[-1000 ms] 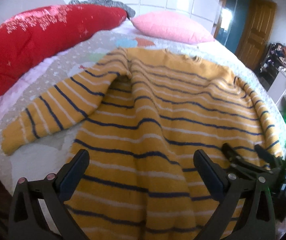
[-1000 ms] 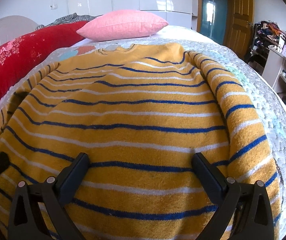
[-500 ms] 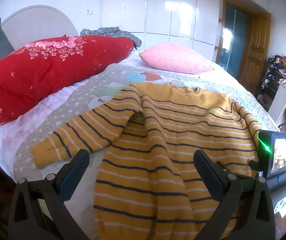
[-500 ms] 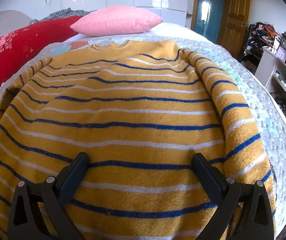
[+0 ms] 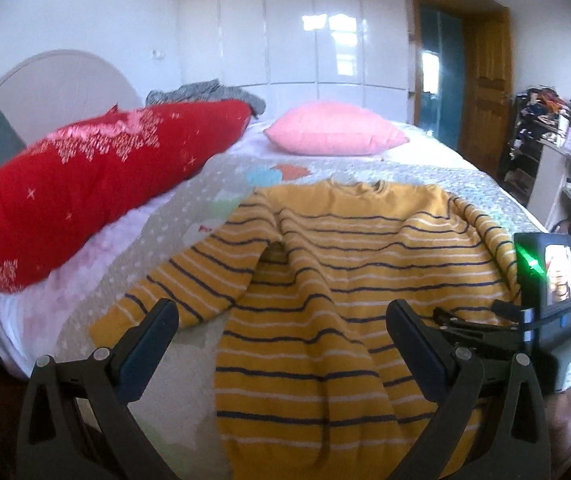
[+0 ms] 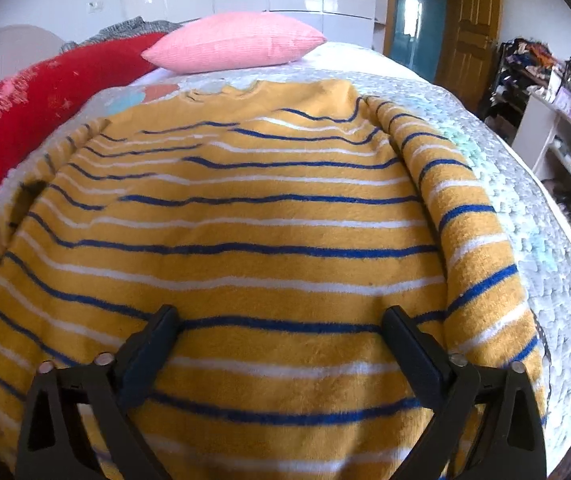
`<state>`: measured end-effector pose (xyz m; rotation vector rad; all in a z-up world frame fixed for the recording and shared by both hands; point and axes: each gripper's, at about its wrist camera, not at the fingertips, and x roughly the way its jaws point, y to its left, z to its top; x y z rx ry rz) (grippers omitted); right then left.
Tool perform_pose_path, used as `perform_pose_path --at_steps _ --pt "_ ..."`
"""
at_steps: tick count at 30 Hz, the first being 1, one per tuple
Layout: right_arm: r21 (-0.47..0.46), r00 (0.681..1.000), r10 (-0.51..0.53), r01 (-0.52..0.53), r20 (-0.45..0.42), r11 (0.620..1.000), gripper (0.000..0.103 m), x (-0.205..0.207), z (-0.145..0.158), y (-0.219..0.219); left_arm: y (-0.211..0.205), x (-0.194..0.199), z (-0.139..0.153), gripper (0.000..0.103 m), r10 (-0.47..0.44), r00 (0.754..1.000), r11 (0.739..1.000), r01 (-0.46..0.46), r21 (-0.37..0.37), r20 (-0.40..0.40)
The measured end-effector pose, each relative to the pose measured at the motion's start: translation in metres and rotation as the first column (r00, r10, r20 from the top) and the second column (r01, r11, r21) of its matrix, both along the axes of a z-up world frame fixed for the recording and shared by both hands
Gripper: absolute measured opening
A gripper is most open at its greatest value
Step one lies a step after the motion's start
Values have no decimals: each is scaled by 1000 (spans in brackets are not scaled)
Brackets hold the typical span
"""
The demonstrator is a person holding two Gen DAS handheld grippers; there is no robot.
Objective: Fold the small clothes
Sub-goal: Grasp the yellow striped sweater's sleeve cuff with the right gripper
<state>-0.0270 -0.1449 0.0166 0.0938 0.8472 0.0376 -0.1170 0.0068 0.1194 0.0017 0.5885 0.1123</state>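
A yellow sweater with blue and white stripes [image 5: 325,288] lies flat on the bed, neck toward the far pillows. Its left sleeve [image 5: 189,280] spreads out to the left; its right sleeve [image 6: 465,216] lies along the body's right edge. My left gripper [image 5: 281,344] is open and empty, raised above the hem near the bed's front edge. My right gripper [image 6: 277,344] is open and empty, low over the sweater's lower body [image 6: 245,260]. The right gripper's body and screen show in the left wrist view [image 5: 545,312].
A red bolster [image 5: 85,184] lies along the bed's left side, a pink pillow [image 5: 333,128] at the far end. A grey patterned quilt [image 5: 189,200] covers the bed. Shelves with clutter [image 5: 557,160] and a wooden door [image 5: 485,92] stand to the right.
My left gripper has pulled up and back from the sweater, so the whole garment and room now show. My right gripper has stayed low over the sweater, shifting only slightly.
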Motion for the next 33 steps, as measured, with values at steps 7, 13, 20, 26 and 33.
perform_pose_path --at_steps 7,13,20,26,33 --pt "123 989 25 -44 148 991 83 -58 51 -39 13 -2 -5 103 13 999 999 -14 -30 -30" --pt "28 981 -140 137 136 990 84 -70 54 -97 16 4 -19 103 1 997 997 -7 -81 -78" --pt "16 987 -163 163 13 987 83 -53 16 -112 12 5 -23 103 -10 995 997 2 -82 -96" --pt "127 994 -102 106 -41 986 25 -44 6 -122 25 8 -24 103 21 994 996 -31 -86 -108" --pt "-23 913 -406 406 -43 914 18 -51 20 -185 73 15 -23 103 150 983 982 -160 -95 -108"
